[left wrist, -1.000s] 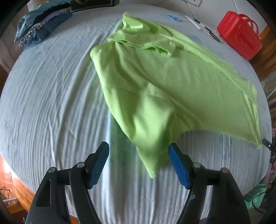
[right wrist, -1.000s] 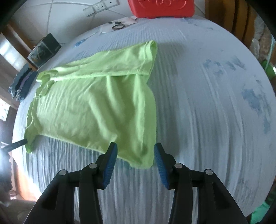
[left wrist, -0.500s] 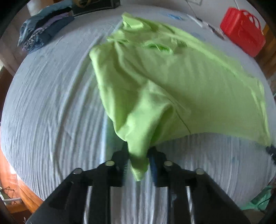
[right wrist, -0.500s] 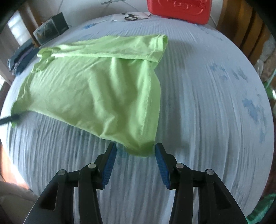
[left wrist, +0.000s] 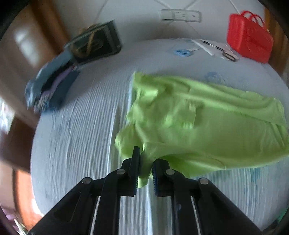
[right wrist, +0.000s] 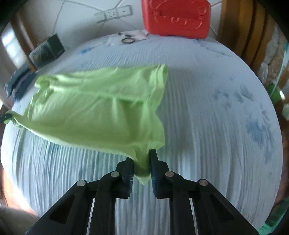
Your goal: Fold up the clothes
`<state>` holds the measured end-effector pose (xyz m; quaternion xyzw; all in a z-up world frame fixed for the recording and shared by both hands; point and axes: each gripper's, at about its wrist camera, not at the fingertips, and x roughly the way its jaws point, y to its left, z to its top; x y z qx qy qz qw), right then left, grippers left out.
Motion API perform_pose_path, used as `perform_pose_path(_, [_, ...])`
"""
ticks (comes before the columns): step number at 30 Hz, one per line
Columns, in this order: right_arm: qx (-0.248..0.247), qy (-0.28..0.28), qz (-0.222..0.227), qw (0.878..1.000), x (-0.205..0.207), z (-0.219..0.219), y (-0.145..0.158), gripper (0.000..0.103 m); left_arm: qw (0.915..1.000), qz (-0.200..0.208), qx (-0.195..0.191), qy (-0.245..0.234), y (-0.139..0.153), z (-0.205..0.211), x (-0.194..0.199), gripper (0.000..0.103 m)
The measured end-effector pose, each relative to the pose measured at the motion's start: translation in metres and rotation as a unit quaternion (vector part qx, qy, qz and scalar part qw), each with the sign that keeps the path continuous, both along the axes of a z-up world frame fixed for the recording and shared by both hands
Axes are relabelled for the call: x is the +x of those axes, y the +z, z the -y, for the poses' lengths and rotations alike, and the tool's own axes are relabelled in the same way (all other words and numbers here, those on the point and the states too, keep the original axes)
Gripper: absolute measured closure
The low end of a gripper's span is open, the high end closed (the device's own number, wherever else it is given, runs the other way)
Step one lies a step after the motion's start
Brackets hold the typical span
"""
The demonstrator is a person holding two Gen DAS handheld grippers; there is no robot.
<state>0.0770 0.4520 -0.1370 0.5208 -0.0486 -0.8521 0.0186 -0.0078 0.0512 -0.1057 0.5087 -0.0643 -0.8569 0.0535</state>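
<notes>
Pale blue-white ribbed bedding (left wrist: 75, 137) covers the bed that fills both views, with wood furniture and a tiled wall behind it. Across the middle of the bed we see the lime-green shirt (left wrist: 198, 123), partly lifted off the bedding and blurred, its far part lying on the cover. Our left tongs (left wrist: 145, 173) are pinched together on one near corner of the shirt, a tongue of green cloth hanging between the blue pads. Our right tongs (right wrist: 141, 171) are likewise clamped on another near corner of the shirt (right wrist: 101, 112), the fabric bunched between the pads and drawn up into a peak.

At the far right edge of the bed stands a red plastic case (left wrist: 250, 39) with handles. On the far left lies a stack of folded dark blue and purple clothes (left wrist: 50, 88), and just behind it a dark box (left wrist: 97, 45). A white power strip (left wrist: 180, 15) lies on the tiles beyond the bed. Near the red case we see papers with scissors (left wrist: 228, 56) on them.
</notes>
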Motion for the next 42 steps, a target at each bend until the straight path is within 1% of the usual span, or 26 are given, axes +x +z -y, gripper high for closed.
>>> perform_pose_path(1, [-0.005,-0.004,0.008,1.0,-0.008,-0.003,0.0,0.087,0.9998,0.006,-0.004,-0.017,0.0,-0.004,-0.016,0.091])
perform_pose_path(2, [-0.012,-0.006,0.017,1.0,-0.018,-0.008,-0.001,0.086,0.9992,0.02,0.009,-0.033,-0.004,-0.007,-0.038,0.09])
perform_pose_path(3, [-0.02,-0.015,0.024,0.999,-0.028,-0.012,-0.002,0.083,0.9986,0.03,0.017,-0.04,-0.004,-0.006,-0.053,0.081])
perform_pose_path(4, [-0.027,-0.024,0.032,0.999,-0.038,-0.016,-0.003,0.075,0.998,0.038,0.026,-0.042,-0.005,-0.006,-0.07,0.06])
perform_pose_path(5, [-0.031,-0.032,0.033,0.998,-0.041,-0.018,-0.002,0.071,0.9983,0.032,0.032,-0.036,-0.002,-0.004,-0.076,0.048])
perform_pose_path(6, [-0.037,-0.045,0.029,0.998,-0.043,-0.021,0.001,0.069,0.9985,0.027,0.037,-0.03,0.002,-0.002,-0.082,0.028])
perform_pose_path(7, [-0.044,-0.058,0.024,0.997,-0.046,-0.025,0.005,0.069,0.9984,0.018,0.048,-0.024,0.007,0.004,-0.083,0.02])
perform_pose_path(10, [-0.055,-0.089,0.0,0.995,-0.039,-0.037,0.017,0.066,0.9969,-0.002,0.078,-0.004,0.018,0.025,-0.083,0.02])
perform_pose_path(13, [-0.05,-0.109,-0.001,0.993,-0.028,-0.043,0.02,0.066,0.9981,0.009,0.06,0.011,0.002,0.043,-0.065,0.02])
perform_pose_path(17, [-0.059,-0.12,0.019,0.991,-0.013,-0.045,0.005,0.066,0.9984,0.027,0.045,0.022,-0.027,0.058,-0.035,0.02])
perform_pose_path(19, [-0.067,-0.126,0.03,0.989,-0.007,-0.044,-0.004,0.066,0.9976,0.038,0.054,0.022,-0.045,0.062,-0.022,0.02])
perform_pose_path(23, [-0.077,-0.127,0.042,0.988,0.0,-0.039,-0.014,0.066,0.9972,0.043,0.056,0.021,-0.071,0.058,-0.017,0.02])
perform_pose_path(25, [-0.078,-0.124,0.044,0.988,-0.001,-0.035,-0.016,0.066,0.998,0.038,0.047,0.02,-0.077,0.052,-0.02,0.02])
perform_pose_path(26, [-0.078,-0.124,0.044,0.988,-0.001,-0.033,-0.016,0.066,0.9982,0.035,0.042,0.023,-0.08,0.051,-0.024,0.021])
perform_pose_path(28, [-0.074,-0.123,0.043,0.989,-0.003,-0.029,-0.017,0.066,0.9986,0.03,0.034,0.028,-0.085,0.048,-0.031,0.03])
perform_pose_path(32, [-0.06,-0.122,0.044,0.99,-0.01,-0.023,-0.022,0.066,0.997,0.039,0.049,0.046,-0.09,0.05,-0.041,0.03])
perform_pose_path(33, [-0.055,-0.122,0.046,0.99,-0.012,-0.022,-0.023,0.066,0.9965,0.041,0.053,0.05,-0.091,0.051,-0.043,0.028])
perform_pose_path(35, [-0.045,-0.122,0.045,0.99,-0.014,-0.02,-0.025,0.064,0.9951,0.041,0.07,0.057,-0.085,0.057,-0.041,0.028])
perform_pose_path(36, [-0.039,-0.124,0.046,0.99,-0.015,-0.019,-0.027,0.063,0.9943,0.04,0.078,0.06,-0.081,0.059,-0.041,0.036])
perform_pose_path(37, [-0.035,-0.124,0.048,0.991,-0.017,-0.018,-0.029,0.063,0.9934,0.04,0.087,0.063,-0.078,0.062,-0.04,0.064])
perform_pose_path(38, [-0.031,-0.123,0.051,0.991,-0.018,-0.017,-0.032,0.063,0.9925,0.04,0.095,0.066,-0.075,0.065,-0.039,0.08])
perform_pose_path(39, [-0.026,-0.123,0.054,0.991,-0.02,-0.016,-0.034,0.063,0.9914,0.04,0.103,0.069,-0.071,0.068,-0.038,0.092])
perform_pose_path(41, [-0.014,-0.117,0.053,0.992,-0.024,-0.011,-0.037,0.063,0.989,0.04,0.121,0.076,-0.064,0.073,-0.036,0.092])
perform_pose_path(42, [0.004,-0.11,0.049,0.993,-0.026,-0.006,-0.037,0.063,0.9865,0.033,0.139,0.081,-0.056,0.08,-0.033,0.092])
